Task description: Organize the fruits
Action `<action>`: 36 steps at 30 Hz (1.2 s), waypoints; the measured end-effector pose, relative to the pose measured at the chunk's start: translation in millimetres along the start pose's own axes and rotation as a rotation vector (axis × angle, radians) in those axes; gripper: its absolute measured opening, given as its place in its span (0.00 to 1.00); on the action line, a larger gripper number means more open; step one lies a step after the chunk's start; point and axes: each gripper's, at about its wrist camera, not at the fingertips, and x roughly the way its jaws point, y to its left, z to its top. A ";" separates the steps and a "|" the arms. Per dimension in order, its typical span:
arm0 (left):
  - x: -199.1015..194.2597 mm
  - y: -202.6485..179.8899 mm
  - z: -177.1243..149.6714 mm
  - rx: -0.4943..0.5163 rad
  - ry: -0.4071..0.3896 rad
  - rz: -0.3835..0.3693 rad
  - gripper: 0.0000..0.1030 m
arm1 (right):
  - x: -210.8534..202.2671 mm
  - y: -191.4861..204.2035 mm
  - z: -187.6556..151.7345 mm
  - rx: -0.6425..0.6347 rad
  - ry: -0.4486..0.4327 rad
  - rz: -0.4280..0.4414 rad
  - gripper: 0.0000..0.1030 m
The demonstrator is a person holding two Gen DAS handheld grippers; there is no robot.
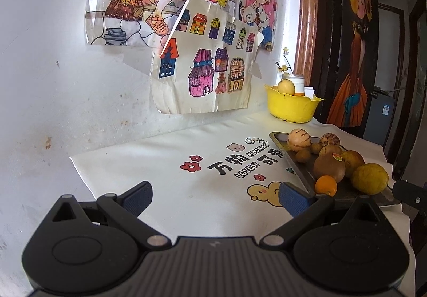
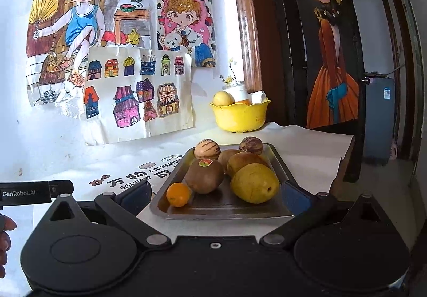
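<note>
The right gripper (image 2: 216, 197) is held with its jaws spread wide and nothing between them, just in front of the near edge of a metal tray (image 2: 224, 213). The left gripper (image 1: 216, 199) is likewise spread wide and empty, held over the printed white tablecloth (image 1: 160, 163) to the left of the tray, whose near left corner lies just beside its right finger.

On the tray, nearest the right gripper, a small orange (image 2: 178, 194) is seen at the left and a large yellow fruit (image 2: 254, 183) at the right. Between them, slightly farther, a brown kiwi (image 2: 204, 175) with a sticker is set, touching the orange. Behind the yellow fruit another yellow-brown fruit (image 2: 246, 161) is packed close. At the far end of the tray two pale striped fruits are placed, one at the left (image 2: 207, 149) and one at the right (image 2: 250, 145).

Farther still, near the wall, a yellow bowl (image 2: 238, 117) is stood apart from the tray; a pale yellow fruit (image 2: 222, 98) is seen in it. Coloured drawings (image 2: 138, 91) are fixed to the wall behind.
</note>
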 end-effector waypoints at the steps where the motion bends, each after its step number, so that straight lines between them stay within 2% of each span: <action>1: -0.7 0.1 -0.9 0.003 0.000 0.000 0.99 | -1.0 0.8 -0.6 -0.001 -0.001 0.003 1.00; 36: -3.9 7.4 -19.2 0.007 0.041 -0.001 1.00 | -1.3 15.8 -14.8 -0.025 0.047 0.023 1.00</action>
